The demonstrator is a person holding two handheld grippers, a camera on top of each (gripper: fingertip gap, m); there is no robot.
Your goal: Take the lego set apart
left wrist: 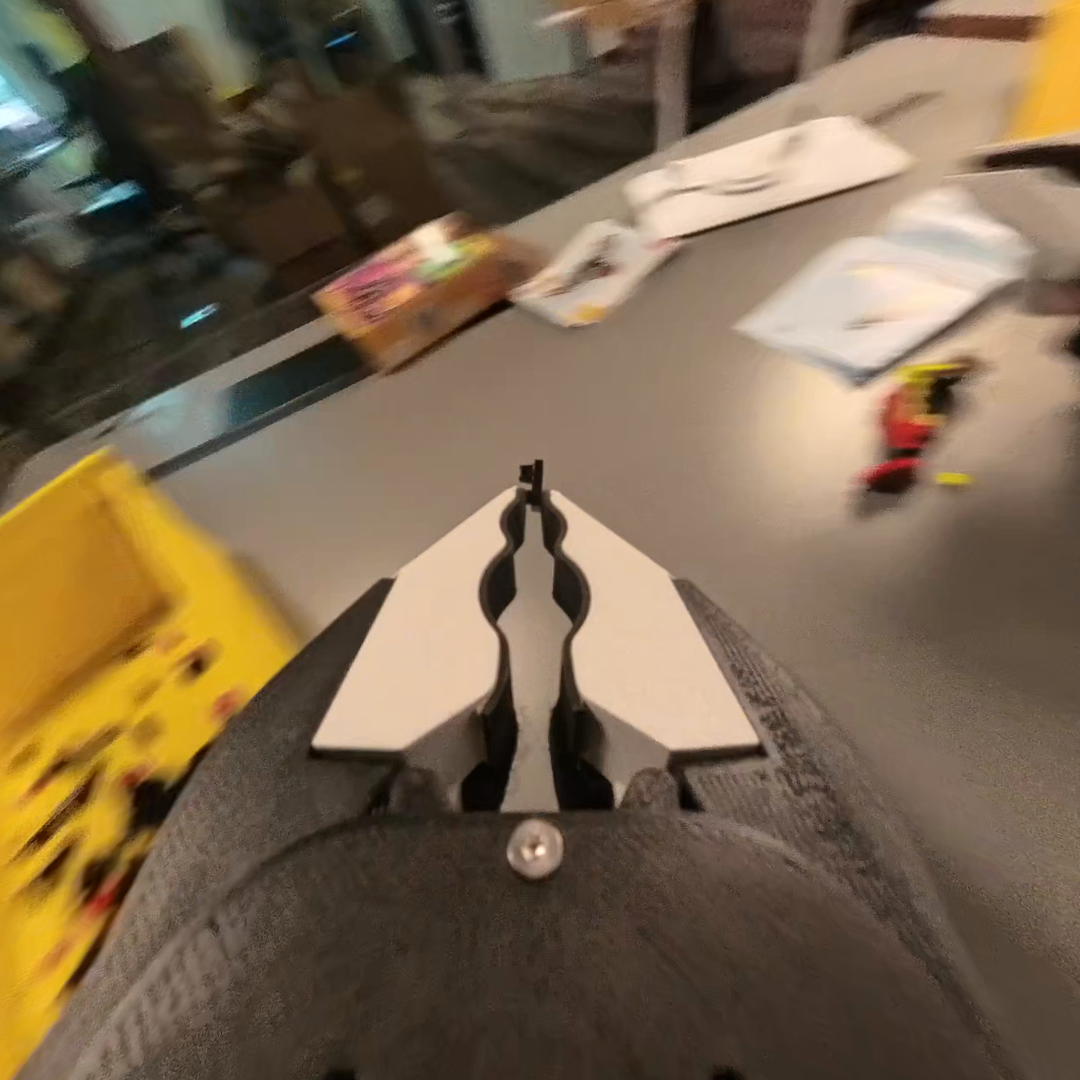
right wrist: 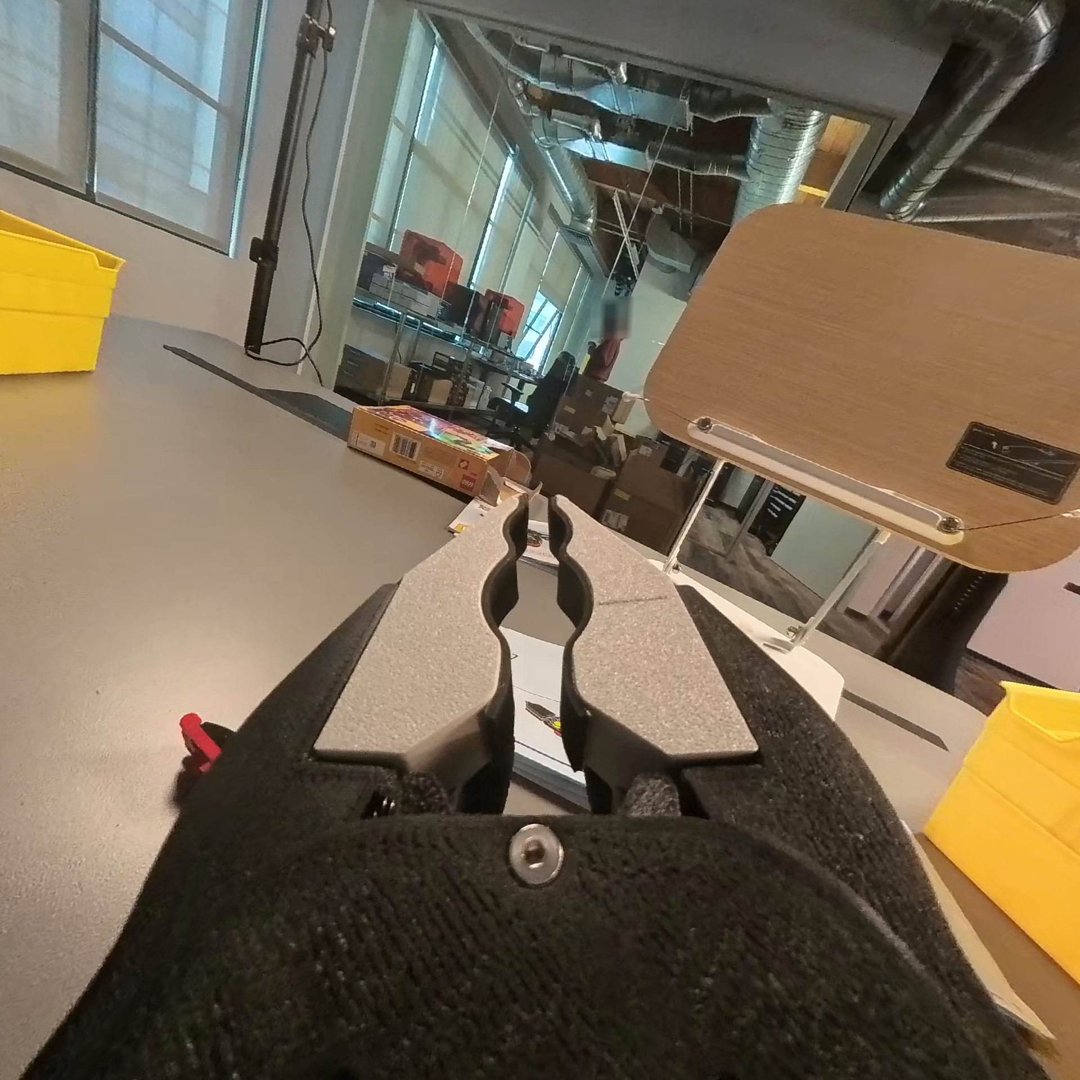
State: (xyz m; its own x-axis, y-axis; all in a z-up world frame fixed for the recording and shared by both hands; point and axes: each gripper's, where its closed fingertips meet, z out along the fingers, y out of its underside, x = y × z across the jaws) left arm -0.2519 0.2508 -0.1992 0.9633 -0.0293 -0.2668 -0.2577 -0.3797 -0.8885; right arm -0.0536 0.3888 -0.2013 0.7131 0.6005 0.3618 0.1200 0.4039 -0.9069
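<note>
Lego model (left wrist: 906, 426) lies apart from left gripper (left wrist: 533, 497) pinching a black piece (left wrist: 532, 476)

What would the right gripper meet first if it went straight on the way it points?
Probably the white booklets lying between and beyond the right gripper tips; further off is the open cardboard box. Depth is unclear.

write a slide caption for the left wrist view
Left gripper pinching a small black lego piece above the grey table.
</note>
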